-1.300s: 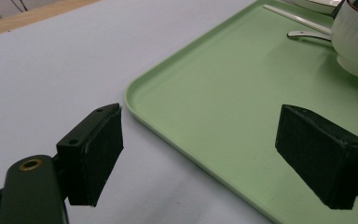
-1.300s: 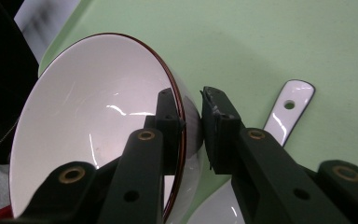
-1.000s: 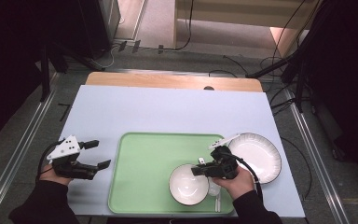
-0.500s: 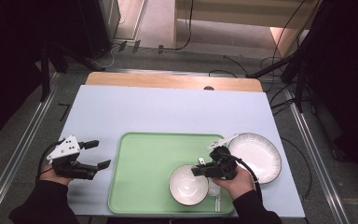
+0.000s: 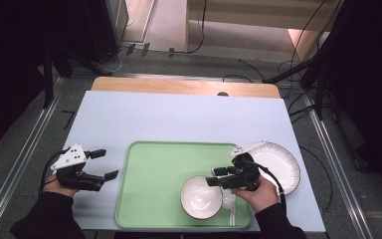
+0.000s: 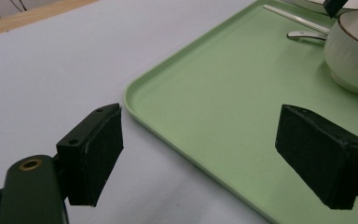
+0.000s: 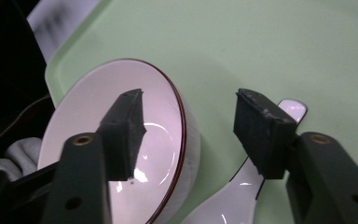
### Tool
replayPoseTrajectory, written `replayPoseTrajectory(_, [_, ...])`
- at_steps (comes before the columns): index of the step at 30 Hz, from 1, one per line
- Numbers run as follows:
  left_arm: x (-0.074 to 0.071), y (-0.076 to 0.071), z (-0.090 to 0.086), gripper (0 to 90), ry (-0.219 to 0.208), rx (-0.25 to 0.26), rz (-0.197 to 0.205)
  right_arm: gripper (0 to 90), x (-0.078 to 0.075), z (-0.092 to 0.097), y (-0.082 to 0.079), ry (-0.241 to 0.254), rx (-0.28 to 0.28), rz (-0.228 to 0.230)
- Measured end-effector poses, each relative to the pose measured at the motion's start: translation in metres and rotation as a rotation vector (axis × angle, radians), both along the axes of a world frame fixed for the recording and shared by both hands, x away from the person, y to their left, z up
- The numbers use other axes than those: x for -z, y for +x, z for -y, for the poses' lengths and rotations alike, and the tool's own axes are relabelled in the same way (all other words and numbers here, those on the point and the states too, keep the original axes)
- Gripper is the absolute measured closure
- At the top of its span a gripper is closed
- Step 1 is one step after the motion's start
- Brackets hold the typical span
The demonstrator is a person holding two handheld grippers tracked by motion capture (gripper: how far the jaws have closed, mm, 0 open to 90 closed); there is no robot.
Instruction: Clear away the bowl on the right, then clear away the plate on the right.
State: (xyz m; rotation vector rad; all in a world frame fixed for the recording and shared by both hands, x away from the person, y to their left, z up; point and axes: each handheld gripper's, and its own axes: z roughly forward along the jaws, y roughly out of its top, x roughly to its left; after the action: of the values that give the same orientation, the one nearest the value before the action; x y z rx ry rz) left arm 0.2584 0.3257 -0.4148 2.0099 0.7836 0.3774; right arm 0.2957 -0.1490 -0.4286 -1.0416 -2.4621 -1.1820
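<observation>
Straddling the bowl's (image 7: 121,154) unmarked rim, the right gripper (image 7: 189,123) has just spread.

A pale blue-white table top (image 5: 179,119) has a strip of bare wood (image 5: 184,87) along its far edge. Around it lies grey floor (image 5: 40,134) with metal rails (image 5: 17,172) on both sides. Black cables (image 5: 298,94) trail beyond the table, and the room's corners sink into darkness.

R gripper (image 5: 218,177) low at near edge, jaws just opened, pads apart, nothing between. L gripper (image 5: 104,165) level w/ jaws spread wide, nothing gripped.
</observation>
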Motion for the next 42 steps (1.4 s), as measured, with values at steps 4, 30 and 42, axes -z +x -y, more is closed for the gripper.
replayPoseTrajectory(4, [0.001,0.0,0.0,15.1,0.005,0.001,-0.005,37.9,-0.006,0.013,-0.001,0.001,0.014,0.048])
replayPoseTrajectory(30, [0.003,-0.003,-0.006,15.0,0.007,-0.012,-0.008,38.1,-0.01,0.096,0.018,0.019,0.231,0.132])
replayPoseTrajectory(42, [0.002,-0.004,-0.005,15.0,0.005,-0.01,-0.004,37.6,-0.006,0.129,0.021,0.045,0.322,0.143])
